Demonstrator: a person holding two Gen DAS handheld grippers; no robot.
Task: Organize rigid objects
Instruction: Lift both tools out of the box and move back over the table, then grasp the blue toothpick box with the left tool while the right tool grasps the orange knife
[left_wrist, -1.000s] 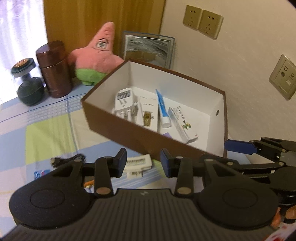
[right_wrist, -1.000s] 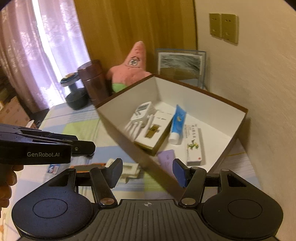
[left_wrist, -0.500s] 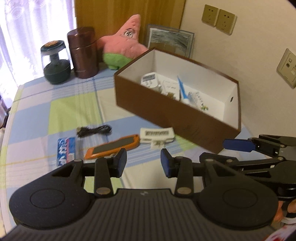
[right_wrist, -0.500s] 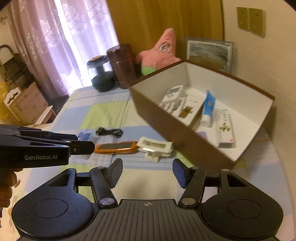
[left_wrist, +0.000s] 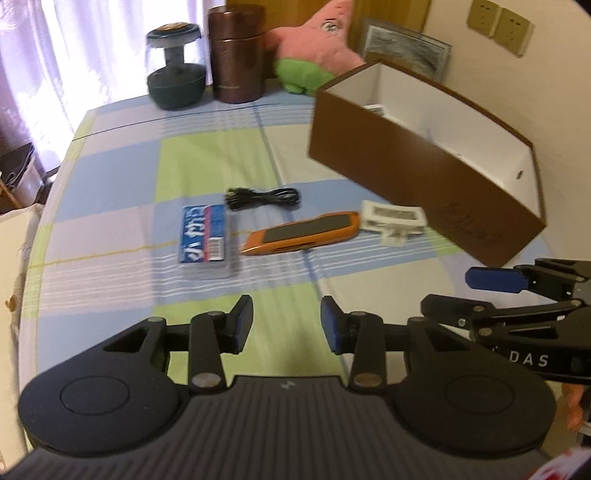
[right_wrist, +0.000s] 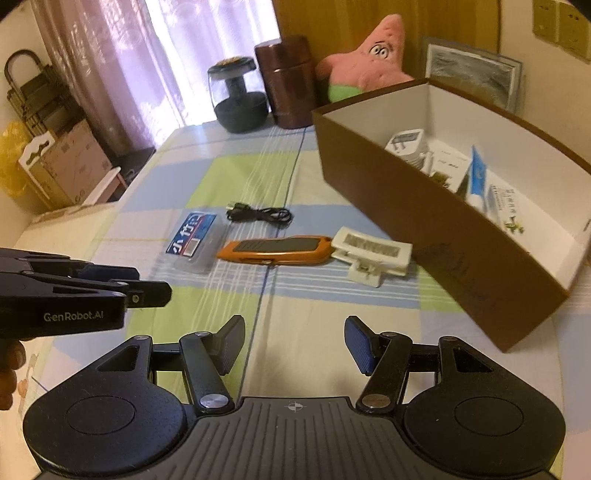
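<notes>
A brown box (left_wrist: 417, 173) (right_wrist: 436, 236) with a white inside stands at the right and holds a white adapter (right_wrist: 406, 146), a blue tube (right_wrist: 476, 173) and small cartons. On the checked cloth lie an orange utility knife (left_wrist: 306, 232) (right_wrist: 275, 251), a white clip (left_wrist: 393, 221) (right_wrist: 371, 254), a black cable (left_wrist: 262, 197) (right_wrist: 258, 214) and a clear blue-labelled case (left_wrist: 203, 236) (right_wrist: 194, 240). My left gripper (left_wrist: 286, 325) and right gripper (right_wrist: 293, 345) are both open and empty, above the cloth in front of these things.
A dumbbell (right_wrist: 240, 99), a brown canister (right_wrist: 290, 81), a pink star plush (right_wrist: 365, 66) and a framed picture (right_wrist: 472, 74) stand along the back. Wall sockets (left_wrist: 498, 22) are on the right wall. Cardboard boxes (right_wrist: 70, 162) stand off the left edge.
Both grippers have pulled back and away from the box. The loose things on the cloth have come into view. Both stay open.
</notes>
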